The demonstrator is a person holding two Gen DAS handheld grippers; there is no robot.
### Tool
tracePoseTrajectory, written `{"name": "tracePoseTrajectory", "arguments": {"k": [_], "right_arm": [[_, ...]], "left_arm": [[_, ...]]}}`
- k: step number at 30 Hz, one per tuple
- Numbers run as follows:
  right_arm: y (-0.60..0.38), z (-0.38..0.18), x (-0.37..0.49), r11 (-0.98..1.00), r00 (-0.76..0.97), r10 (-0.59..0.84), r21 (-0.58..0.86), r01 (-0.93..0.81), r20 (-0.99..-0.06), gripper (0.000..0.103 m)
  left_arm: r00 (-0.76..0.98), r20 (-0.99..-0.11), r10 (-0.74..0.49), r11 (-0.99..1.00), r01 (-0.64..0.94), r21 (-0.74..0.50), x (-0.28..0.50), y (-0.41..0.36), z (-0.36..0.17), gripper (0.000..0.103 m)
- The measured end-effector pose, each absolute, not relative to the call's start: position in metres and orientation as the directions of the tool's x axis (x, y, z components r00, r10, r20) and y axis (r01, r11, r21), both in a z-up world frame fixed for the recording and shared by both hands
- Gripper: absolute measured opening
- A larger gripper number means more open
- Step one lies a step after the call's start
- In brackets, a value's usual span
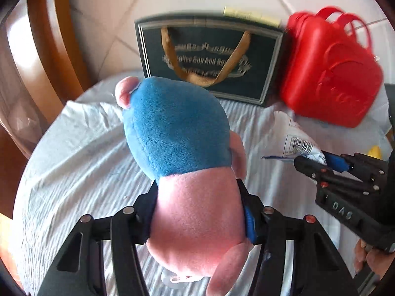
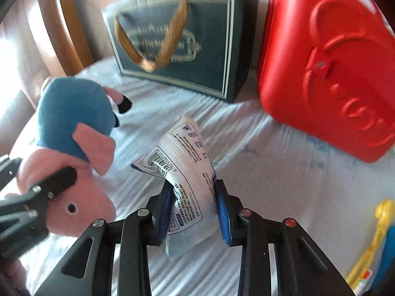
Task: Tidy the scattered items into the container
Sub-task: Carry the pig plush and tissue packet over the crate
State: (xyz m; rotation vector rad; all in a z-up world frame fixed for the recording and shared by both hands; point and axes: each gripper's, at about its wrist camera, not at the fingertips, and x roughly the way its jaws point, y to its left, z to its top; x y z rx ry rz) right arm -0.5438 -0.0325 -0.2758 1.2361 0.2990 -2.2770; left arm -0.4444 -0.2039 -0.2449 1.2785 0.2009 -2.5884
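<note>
Far left: a wooden chair back (image 1: 49, 49) beyond the edge of the round tabletop (image 1: 74, 162), which is covered in wrinkled white cloth.

Left hand-held gripper (image 1: 200, 212): clamped on a plush pig (image 1: 177, 133), pads squeezing the pink head, blue body pointing away toward the bag. The toy looks lifted clear of the cloth, though the lowest part is hidden by the fingers.

Centre back: a dark green gift bag (image 1: 209, 56) with tan ribbon handles, upright, mouth facing up. Probably the container. Its top edge is blurred; I cannot tell how wide it gapes.

Right hand-held gripper (image 2: 192, 209): closed narrow on a white packet (image 2: 182, 162) with a barcode, which is pinched near its lower half, the top end curling free.

Right: a red plastic case (image 2: 325, 69) leaning just beside the bag. A yellow toy (image 2: 370, 241) lies at the far right edge, not yet tidied.

Judgement on the step: both items are gripped and need carrying over the bag's mouth.
- Go one at a time; the two grippers are close together and could knock.
- Raise the pig above the rim before moving in, as the handles droop over the front face and may snag.
- The packet is limp; drop it from directly above.
- Keep clear of the red case; a nudge could tip it.
</note>
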Motion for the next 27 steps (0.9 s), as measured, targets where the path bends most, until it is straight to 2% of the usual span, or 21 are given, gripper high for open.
{"name": "tracePoseTrajectory", "arguments": {"k": [9,14,20,27], "right_arm": [[-0.007,-0.168,-0.455,-0.859,-0.575,-0.382,0.048,0.51,-0.724,0.032],[0.021,-0.11,-0.387,-0.889,-0.667,-0.348,0.005,0.458,-0.659,0.032],[0.072,-0.049,-0.305,-0.956,-0.79,-0.237,-0.011,0.294,-0.565,0.032],[0.163,-0.002,-0.224,-0.997,-0.864,-0.049,-0.021,0.069,-0.502,0.032]], "left_arm": [[-0.714,-0.682,-0.158,-0.971,0.239,-0.025,-0.358,-0.177,-0.145,0.055],[-0.783,-0.611,-0.12,-0.985,0.171,-0.025,-0.304,-0.157,-0.099,0.055],[-0.836,-0.548,0.031,-0.999,-0.014,-0.035,-0.258,-0.11,-0.059,0.055],[-0.858,-0.46,0.228,-0.97,-0.24,-0.035,-0.215,-0.014,-0.014,0.055]]}}
